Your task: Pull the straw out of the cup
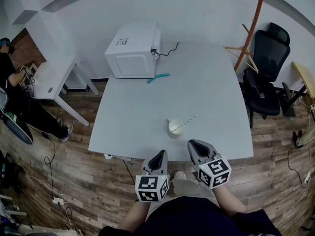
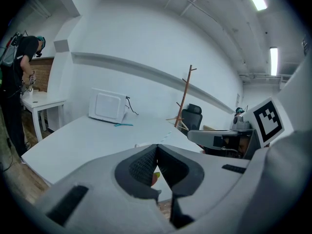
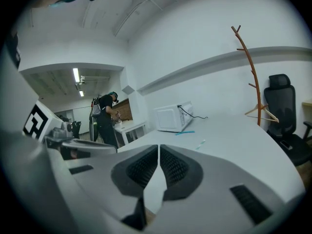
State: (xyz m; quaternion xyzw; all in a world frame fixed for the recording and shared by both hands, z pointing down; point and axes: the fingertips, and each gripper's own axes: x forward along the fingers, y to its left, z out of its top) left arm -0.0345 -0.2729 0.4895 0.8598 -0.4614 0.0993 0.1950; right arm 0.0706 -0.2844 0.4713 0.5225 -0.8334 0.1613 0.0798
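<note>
The straw (image 1: pixel 187 123) leans far-right from the cup (image 1: pixel 175 128), just beyond our right gripper (image 1: pixel 196 145). Its jaws are together and empty, as are those of our left gripper (image 1: pixel 159 156).

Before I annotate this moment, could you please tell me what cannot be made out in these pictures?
- What the cup holds besides the straw: too small in the head view.
- The cup in both gripper views: hidden behind the left gripper and the right gripper; only the straw's tip shows.
- The teal item beside the microwave: too small to identify.
</note>
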